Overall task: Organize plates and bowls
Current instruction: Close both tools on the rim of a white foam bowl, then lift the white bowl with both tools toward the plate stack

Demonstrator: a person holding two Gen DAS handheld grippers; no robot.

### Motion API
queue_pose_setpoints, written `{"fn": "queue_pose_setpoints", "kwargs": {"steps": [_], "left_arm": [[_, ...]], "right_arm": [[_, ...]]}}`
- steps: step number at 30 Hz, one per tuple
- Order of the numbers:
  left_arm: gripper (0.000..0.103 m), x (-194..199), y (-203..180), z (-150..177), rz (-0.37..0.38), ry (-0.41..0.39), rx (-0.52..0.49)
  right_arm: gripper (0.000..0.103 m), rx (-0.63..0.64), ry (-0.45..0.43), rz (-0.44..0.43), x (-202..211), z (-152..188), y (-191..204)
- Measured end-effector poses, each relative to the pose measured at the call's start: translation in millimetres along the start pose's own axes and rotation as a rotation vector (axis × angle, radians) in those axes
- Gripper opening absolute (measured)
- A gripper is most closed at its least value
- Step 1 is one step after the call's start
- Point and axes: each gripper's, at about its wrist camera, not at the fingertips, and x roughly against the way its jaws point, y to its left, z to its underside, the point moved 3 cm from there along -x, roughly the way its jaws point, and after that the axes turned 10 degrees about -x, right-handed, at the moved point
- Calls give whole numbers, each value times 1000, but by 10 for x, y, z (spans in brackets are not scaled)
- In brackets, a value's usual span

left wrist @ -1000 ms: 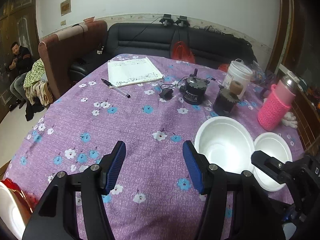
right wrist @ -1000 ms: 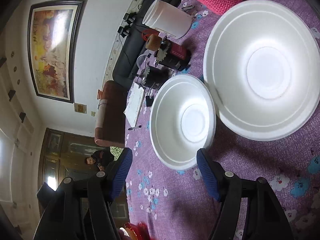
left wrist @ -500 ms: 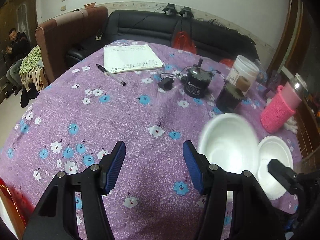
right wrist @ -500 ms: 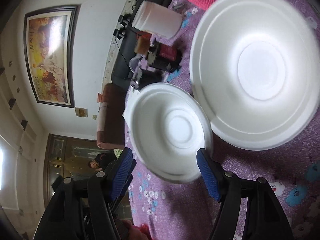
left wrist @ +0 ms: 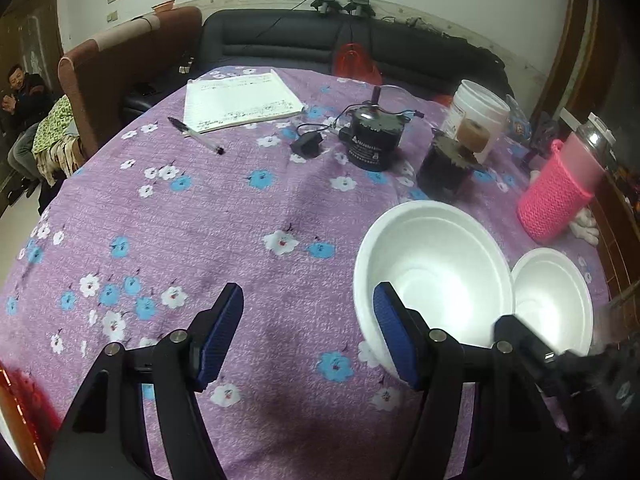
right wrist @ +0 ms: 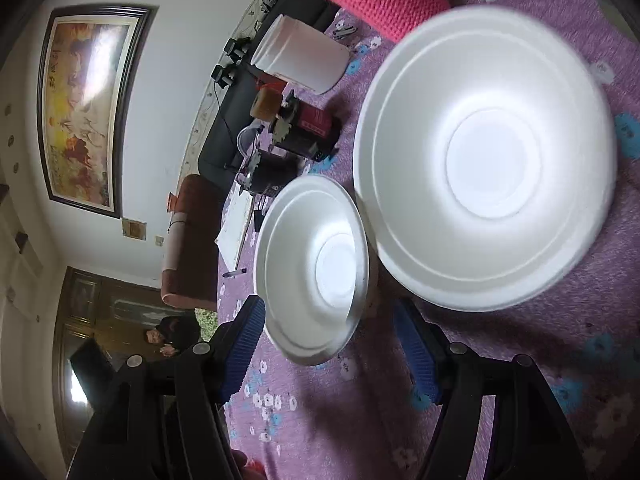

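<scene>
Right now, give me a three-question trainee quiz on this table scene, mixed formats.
1. True or false: the two white foam bowls on the purple floral tablecloth are nested together.
2. Multiple choice: what lies beside the white open notebook? A) spoon B) clear ballpoint pen C) fork
3. Fill in: between its fingers, the left gripper holds ____.

Key: 1 false, they sit side by side; 2 B; 3 nothing, its jaws have just been opening over bare cloth.
</scene>
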Motion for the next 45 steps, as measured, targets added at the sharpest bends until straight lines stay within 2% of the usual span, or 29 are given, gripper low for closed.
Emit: {"fn": "queue_pose_setpoints", "kwargs": {"steps": [3,11,17,19,22,24,27,29,31,35,40,45], "left_arm": [[67,-80,-58,-11,13,17,-5],[67,-319,-77,66,64,90,13],[67,-408,-118,114,85,106,12],[67,-422,-104,118,93,102,23],[66,-426,-98,110,99,93,26],[66,-435,-87,103,100,90,28],[56,-433,-97,96,95,79,20],[54,-429,-114,95,97,76,8],[47,-424,-121,92,107,69,4],[38,-416,-130,87,141,65,4],[19,-384,-153,88,178,66,4],[17,-353,-170,101,171,62,-4]], "right_arm": [[69,5,-24,24,-69,-8,-72],[65,24,-56,13,-140,-12,-92],[50,11,-65,19,-152,-53,-144],[39,3,-66,25,-169,-65,-173],[32,-13,-57,15,-195,-80,-217],[31,-29,-53,1,-206,-86,-249],[31,-34,-54,-11,-216,-86,-261],[29,-23,-55,-8,-232,-83,-262],[18,-14,-37,-1,-284,-65,-272],[17,-7,-46,0,-286,-74,-299],[15,1,-44,4,-277,-41,-283],[14,6,-31,8,-265,-6,-230]]}}
